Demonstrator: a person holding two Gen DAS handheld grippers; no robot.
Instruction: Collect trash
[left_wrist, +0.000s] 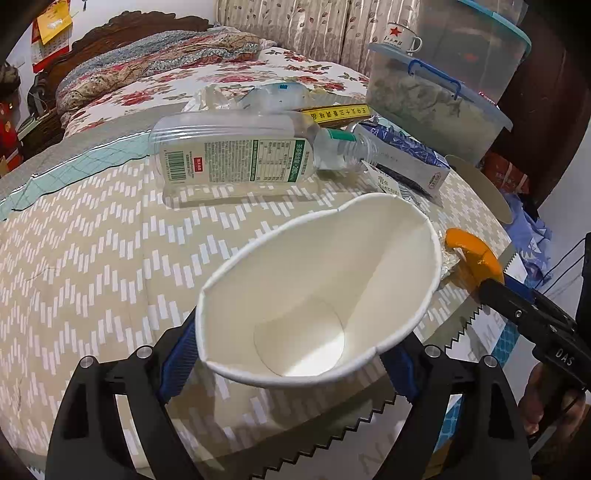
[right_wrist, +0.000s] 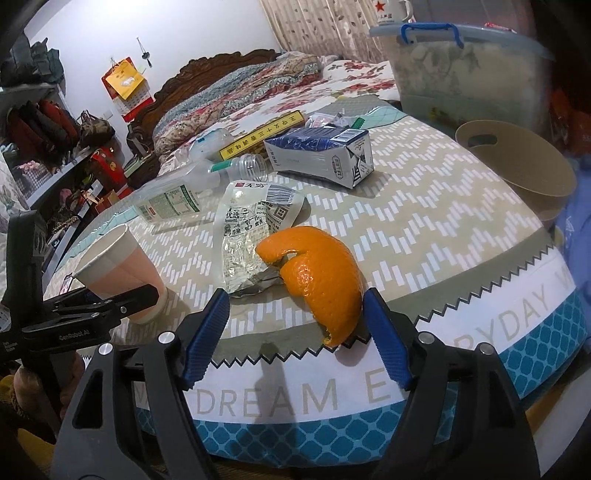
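Observation:
My left gripper (left_wrist: 291, 354) is shut on a white paper cup (left_wrist: 314, 295), squeezing it out of round above the table; the cup also shows in the right wrist view (right_wrist: 118, 266). My right gripper (right_wrist: 295, 332) is open, its blue pads on either side of an orange peel (right_wrist: 317, 280) lying at the table's front edge. The peel also shows in the left wrist view (left_wrist: 472, 258). A crumpled foil snack wrapper (right_wrist: 251, 236) lies just behind the peel. A clear plastic bottle (left_wrist: 236, 155) lies on its side. A blue-and-white milk carton (right_wrist: 321, 155) lies further back.
A tan bin (right_wrist: 517, 173) stands at the table's right edge. A large clear storage box (right_wrist: 465, 74) with a mug on top stands behind it. A yellow box (right_wrist: 262, 136) and plastic wrap (left_wrist: 218, 98) lie at the table's far side. A bed lies beyond.

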